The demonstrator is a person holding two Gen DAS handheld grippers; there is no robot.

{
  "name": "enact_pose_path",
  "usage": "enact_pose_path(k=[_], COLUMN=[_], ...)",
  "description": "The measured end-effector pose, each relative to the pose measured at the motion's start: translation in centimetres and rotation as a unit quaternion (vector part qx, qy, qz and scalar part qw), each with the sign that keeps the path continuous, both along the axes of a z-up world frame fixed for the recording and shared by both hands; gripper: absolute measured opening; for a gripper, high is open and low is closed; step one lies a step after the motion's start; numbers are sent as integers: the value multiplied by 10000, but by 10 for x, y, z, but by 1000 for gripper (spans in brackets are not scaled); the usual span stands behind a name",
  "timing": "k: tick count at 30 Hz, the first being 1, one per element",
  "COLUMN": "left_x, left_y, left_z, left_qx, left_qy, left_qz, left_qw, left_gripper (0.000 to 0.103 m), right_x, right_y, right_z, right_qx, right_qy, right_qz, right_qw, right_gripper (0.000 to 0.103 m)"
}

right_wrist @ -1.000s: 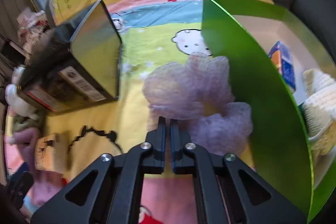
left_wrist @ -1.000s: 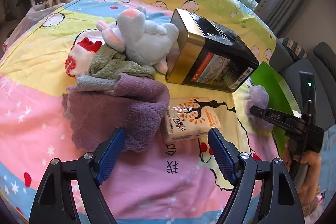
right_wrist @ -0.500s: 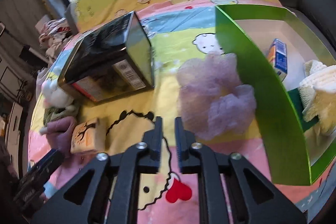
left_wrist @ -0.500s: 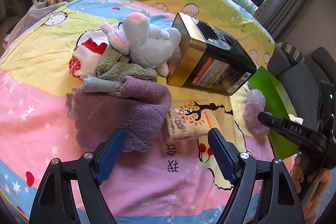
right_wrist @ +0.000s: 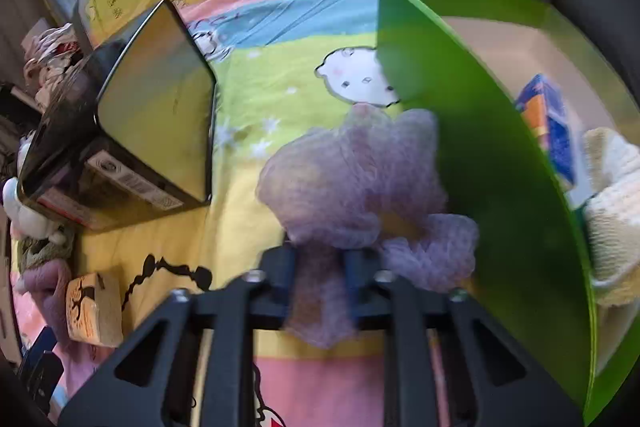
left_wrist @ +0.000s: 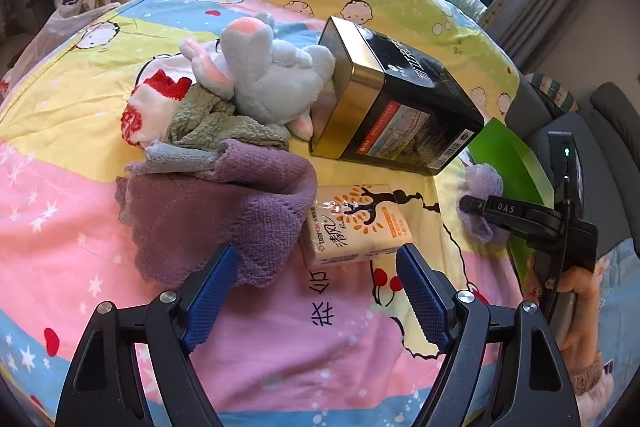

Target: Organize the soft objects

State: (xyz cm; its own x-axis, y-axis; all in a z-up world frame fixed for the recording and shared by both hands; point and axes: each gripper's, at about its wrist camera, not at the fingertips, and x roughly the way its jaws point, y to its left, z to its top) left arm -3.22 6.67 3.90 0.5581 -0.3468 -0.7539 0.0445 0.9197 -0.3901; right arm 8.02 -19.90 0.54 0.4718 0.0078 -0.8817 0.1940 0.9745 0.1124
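Note:
A purple mesh puff (right_wrist: 352,179) lies on the cartoon bedsheet against the outer wall of a green box (right_wrist: 460,127). My right gripper (right_wrist: 318,263) has a fold of the mesh between its fingers, and its jaws are closing on it. In the left wrist view the puff (left_wrist: 482,183) shows beside the right gripper (left_wrist: 466,203). My left gripper (left_wrist: 316,255) hovers open and holds nothing, just short of a purple towel (left_wrist: 224,211) and a tissue pack (left_wrist: 356,223). Behind them lie a green cloth (left_wrist: 212,123) and a grey plush bunny (left_wrist: 272,79).
A black and gold tin (left_wrist: 396,107) lies on its side between the plush and the green box (left_wrist: 504,155). Inside the box are a cream knitted item (right_wrist: 612,211) and a blue and orange carton (right_wrist: 548,123). A white and red cloth (left_wrist: 156,99) sits under the pile.
The right gripper drew back from the puff with its jaws slightly parted, then came back down with mesh between its fingers. The left gripper has stayed put and open.

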Motion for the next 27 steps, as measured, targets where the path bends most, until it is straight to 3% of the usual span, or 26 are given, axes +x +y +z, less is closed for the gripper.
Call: enact_pose_path(k=[1, 3, 5, 7, 12, 16, 18, 20, 21, 24, 27], left_x=[0, 0, 0, 0, -1, -1, -3, -5, -6, -7, -8], left_y=[0, -2, -2, -1, 1, -2, -5, -7, -8, -12, -25], left_z=[0, -1, 0, 0, 1, 1, 2, 4, 5, 7, 6], left_qx=[9, 37, 23, -19, -109, -136, -138, -184, -239, -419, -642], left_qy=[6, 18, 12, -2, 8, 21, -2, -52, -90, -147, -170], left_qz=[-4, -22, -42, -48, -75, -157, -216, -279, -334, -456, -559], left_qw=[10000, 10000, 10000, 10000, 9999, 9998, 9997, 9994, 9991, 9980, 9962], left_gripper=[82, 82, 82, 82, 82, 82, 82, 82, 82, 82, 82], right_x=[-3, -8, -15, -25, -55, -69, -72, -75, -78, -76, -71], right_y=[-3, -11, -14, -9, 25, 56, 65, 68, 66, 58, 35], right_z=[1, 3, 5, 14, 31, 27, 27, 34, 39, 53, 52], right_qx=[136, 794, 1668, 2066, 1928, 1585, 1555, 1541, 1537, 1312, 1453], right_qy=[-79, -128, -205, -330, -258, 128, 209, 55, -75, -399, -436], right_qz=[-28, 32, 288, 510, 989, 1398, 1473, 1467, 1439, 1127, 850], right_qw=[9999, 9968, 9854, 9765, 9759, 9773, 9766, 9771, 9776, 9841, 9848], right_gripper=[6, 5, 4, 4, 6, 13, 27, 54, 59, 65, 67])
